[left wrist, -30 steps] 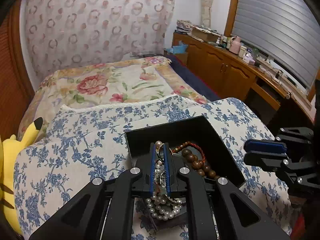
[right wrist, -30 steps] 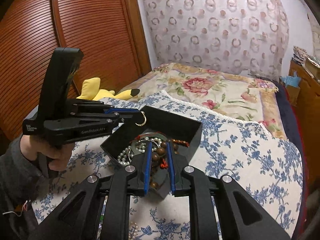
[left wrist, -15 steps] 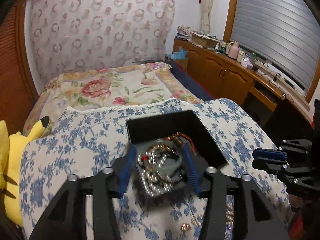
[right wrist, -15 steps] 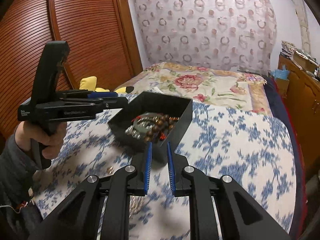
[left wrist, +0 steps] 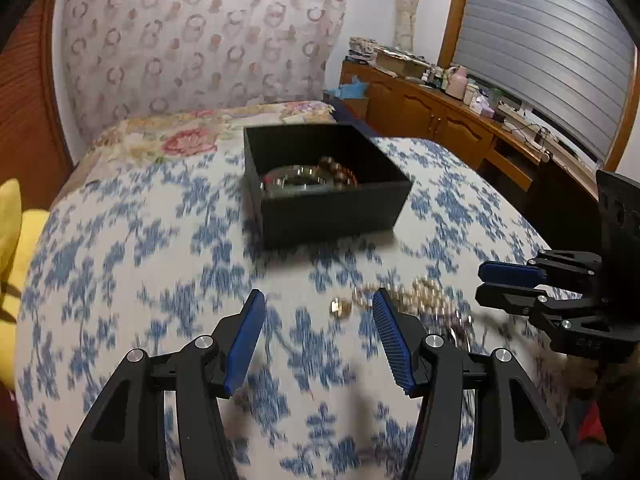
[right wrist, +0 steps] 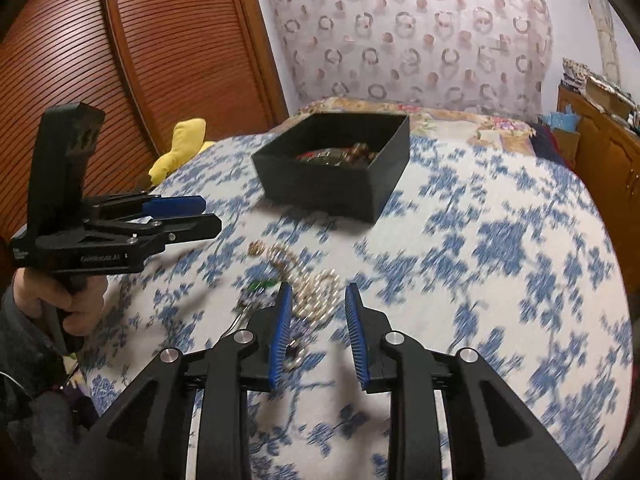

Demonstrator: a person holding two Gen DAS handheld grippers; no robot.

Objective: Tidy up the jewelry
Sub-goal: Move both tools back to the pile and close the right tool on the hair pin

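A black open box (left wrist: 326, 184) stands on the blue floral quilt (left wrist: 140, 264) and holds a bangle and brown wooden beads (left wrist: 338, 170); it also shows in the right wrist view (right wrist: 336, 164). Loose jewelry lies in front of it: a small gold ring (left wrist: 340, 307) and a pearl strand (left wrist: 424, 296), also seen in the right wrist view (right wrist: 320, 292). My left gripper (left wrist: 320, 336) is open and empty, pulled back from the box. My right gripper (right wrist: 316, 320) is open and empty, low over the pearl pile; it also shows in the left wrist view (left wrist: 508, 288).
A yellow plush toy (right wrist: 180, 148) lies at the quilt's left edge. A wooden sideboard (left wrist: 440, 120) with clutter runs along the right under a shuttered window. A brown slatted wardrobe door (right wrist: 120, 60) stands on the left. A floral bedspread (left wrist: 180, 136) lies behind the box.
My left gripper opened, let go of the pearls and ring into the box, and pulled back. My right gripper released the brown beads, withdrew and now hovers open over the loose jewelry.
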